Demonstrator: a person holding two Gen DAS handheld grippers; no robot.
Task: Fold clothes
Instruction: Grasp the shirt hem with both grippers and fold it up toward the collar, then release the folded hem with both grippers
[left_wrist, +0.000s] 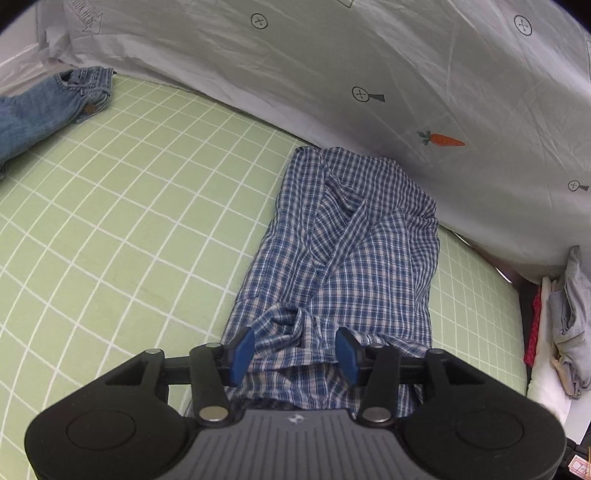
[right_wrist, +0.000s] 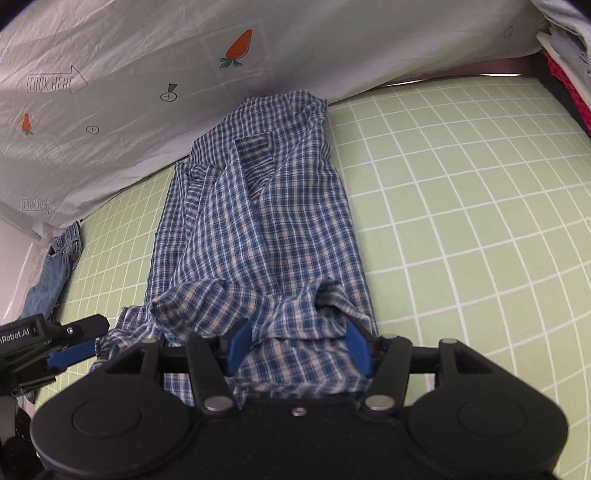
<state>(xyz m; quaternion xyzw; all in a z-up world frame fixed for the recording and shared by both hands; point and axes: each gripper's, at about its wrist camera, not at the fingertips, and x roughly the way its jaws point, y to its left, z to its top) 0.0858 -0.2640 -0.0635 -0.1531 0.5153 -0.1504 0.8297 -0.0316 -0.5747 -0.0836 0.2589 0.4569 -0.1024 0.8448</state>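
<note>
On a green checked sheet (left_wrist: 110, 221), a limp plaid shirt (left_wrist: 354, 236) lay narrowed toward twelve o'clock; the left gripper (left_wrist: 295, 350) and right gripper (right_wrist: 295, 343) straddled its bunched near hem, jaws apart, the likeliest handhold.

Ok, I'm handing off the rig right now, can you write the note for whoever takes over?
Left gripper: open, jaws straddling the near hem of the plaid shirt.
Right gripper: open, also over the near hem, bunched cloth between its jaws.
Shirt lies as a long narrow strip on the green checked sheet, sides apparently folded in, far end at the white carrot-print cloth.
Left to do: grip the hem, fold lengthwise. Jeans unfolded at far left.
</note>
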